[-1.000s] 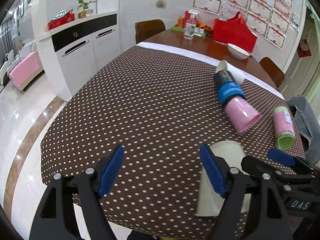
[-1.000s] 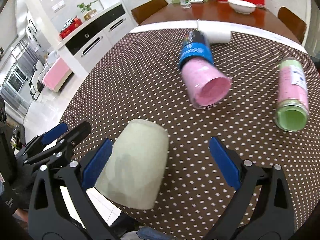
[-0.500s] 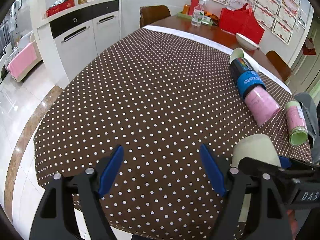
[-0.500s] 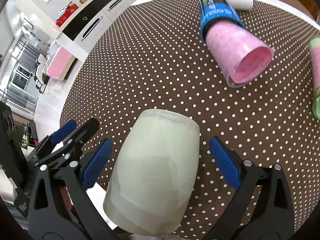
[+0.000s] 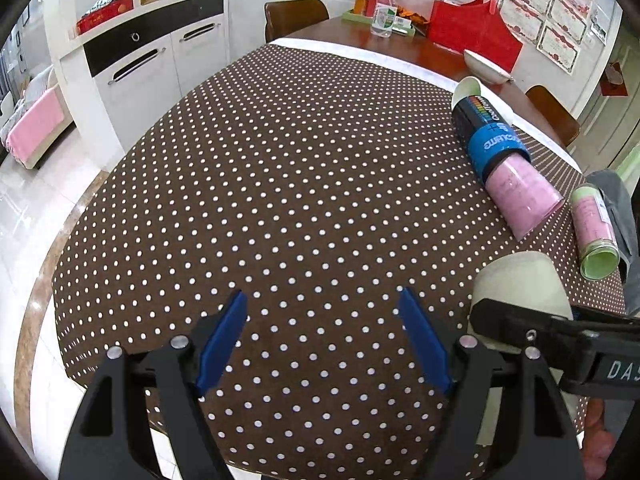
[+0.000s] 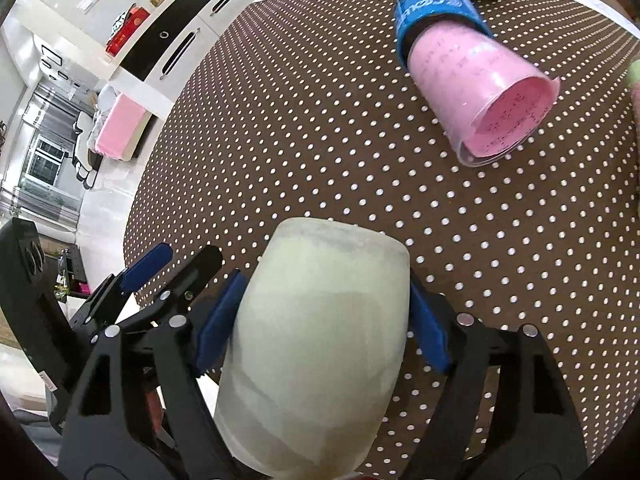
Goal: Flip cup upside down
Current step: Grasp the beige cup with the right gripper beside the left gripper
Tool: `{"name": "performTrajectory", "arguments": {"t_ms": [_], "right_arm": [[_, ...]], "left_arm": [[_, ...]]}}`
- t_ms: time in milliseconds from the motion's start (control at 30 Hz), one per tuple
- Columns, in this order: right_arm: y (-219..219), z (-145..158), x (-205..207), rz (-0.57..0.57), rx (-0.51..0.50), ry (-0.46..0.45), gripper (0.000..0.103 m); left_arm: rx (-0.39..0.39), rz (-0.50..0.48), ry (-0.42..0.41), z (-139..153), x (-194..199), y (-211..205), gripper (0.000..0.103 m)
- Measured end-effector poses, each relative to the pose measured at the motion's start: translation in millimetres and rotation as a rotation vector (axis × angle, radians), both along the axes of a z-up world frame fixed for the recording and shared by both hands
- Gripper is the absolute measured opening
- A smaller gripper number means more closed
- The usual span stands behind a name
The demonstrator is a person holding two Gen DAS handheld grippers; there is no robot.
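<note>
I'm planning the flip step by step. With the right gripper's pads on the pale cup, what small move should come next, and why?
Probably lift the pale cup slightly off the dotted tablecloth before turning it. The right gripper has a blue pad against each side of the cup, so the grasp looks set. The left gripper is open and holds nothing, and the pink cup lies well ahead.

The blue band on the black cup [image 5: 493,138], lying near the table's far right edge, carries white lettering that is upside down in the left wrist view and only partly legible; it cannot be made out with certainty. The right gripper's [image 5: 560,344] black body shows the white letters "DA", cut off by the picture edge. The wall certificates [image 5: 558,8] are too small to read.
</note>
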State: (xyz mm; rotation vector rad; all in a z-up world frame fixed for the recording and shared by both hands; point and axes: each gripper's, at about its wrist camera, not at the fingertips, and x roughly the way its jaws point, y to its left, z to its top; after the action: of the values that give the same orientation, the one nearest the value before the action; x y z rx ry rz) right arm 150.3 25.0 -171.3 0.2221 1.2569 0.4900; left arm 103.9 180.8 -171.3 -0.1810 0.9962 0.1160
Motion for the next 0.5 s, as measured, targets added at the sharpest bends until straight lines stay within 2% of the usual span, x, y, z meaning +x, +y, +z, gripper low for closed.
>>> {"name": "performTrajectory", "arguments": {"t_ms": [500], "right_arm": [[-31.7, 36.8, -10.1, -0.038, -0.101, -0.22, 0.074]], "left_arm": [[-0.01, -0.058, -0.058, 21.3, 12.4, -29.8, 0.077]]}}
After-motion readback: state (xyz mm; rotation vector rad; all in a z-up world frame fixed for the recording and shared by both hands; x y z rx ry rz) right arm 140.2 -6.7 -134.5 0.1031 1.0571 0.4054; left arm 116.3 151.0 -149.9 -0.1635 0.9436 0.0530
